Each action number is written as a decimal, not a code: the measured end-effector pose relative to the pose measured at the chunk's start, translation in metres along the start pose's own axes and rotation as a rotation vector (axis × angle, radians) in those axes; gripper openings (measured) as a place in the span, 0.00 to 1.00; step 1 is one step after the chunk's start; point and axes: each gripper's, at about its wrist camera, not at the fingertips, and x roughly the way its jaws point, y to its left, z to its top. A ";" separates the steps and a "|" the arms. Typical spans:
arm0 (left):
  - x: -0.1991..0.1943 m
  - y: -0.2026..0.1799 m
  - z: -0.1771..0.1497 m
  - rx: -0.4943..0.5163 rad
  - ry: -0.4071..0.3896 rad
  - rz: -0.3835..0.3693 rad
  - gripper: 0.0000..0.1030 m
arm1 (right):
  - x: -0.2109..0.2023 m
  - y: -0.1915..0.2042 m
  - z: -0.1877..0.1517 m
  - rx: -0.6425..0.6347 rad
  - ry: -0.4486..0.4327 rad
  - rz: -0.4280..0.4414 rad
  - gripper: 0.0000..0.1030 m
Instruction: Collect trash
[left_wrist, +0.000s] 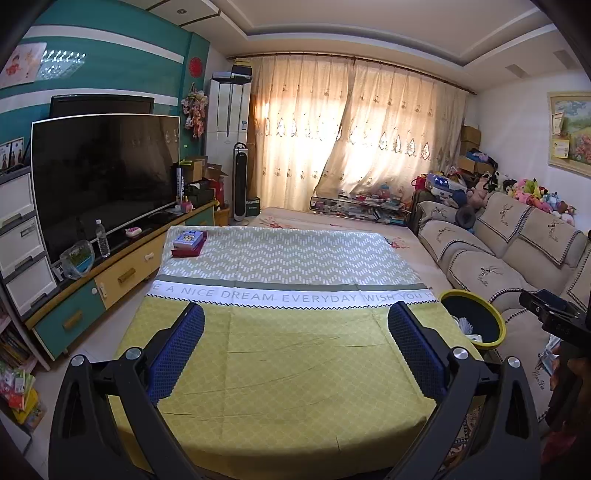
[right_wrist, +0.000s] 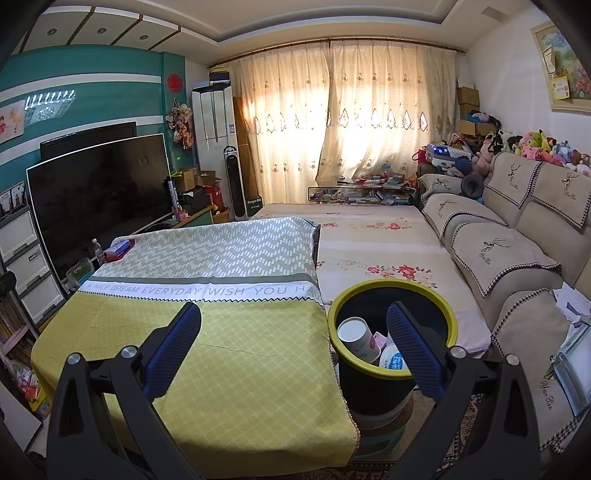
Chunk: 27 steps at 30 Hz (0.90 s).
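Observation:
A black trash bin with a yellow rim stands on a stool at the right side of the cloth-covered table. Inside it lie a paper cup and a white lid or tub. My right gripper is open and empty, above the table's right edge and the bin. My left gripper is open and empty over the yellow part of the tablecloth. The bin also shows in the left wrist view, with the right gripper's body beside it.
A stack of small books or boxes lies on the table's far left corner. A TV on a cabinet with a water bottle stands left. A sofa with plush toys is right. A floral mattress lies beyond.

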 end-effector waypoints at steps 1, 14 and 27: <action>0.000 0.000 0.000 0.000 0.002 -0.001 0.95 | 0.001 0.000 0.000 -0.002 0.002 0.001 0.93; 0.008 0.000 0.000 -0.001 0.010 -0.001 0.95 | 0.003 0.002 -0.001 -0.001 0.003 0.005 0.93; 0.012 -0.002 -0.001 -0.001 0.018 -0.002 0.95 | 0.003 0.002 -0.001 -0.001 0.004 0.006 0.93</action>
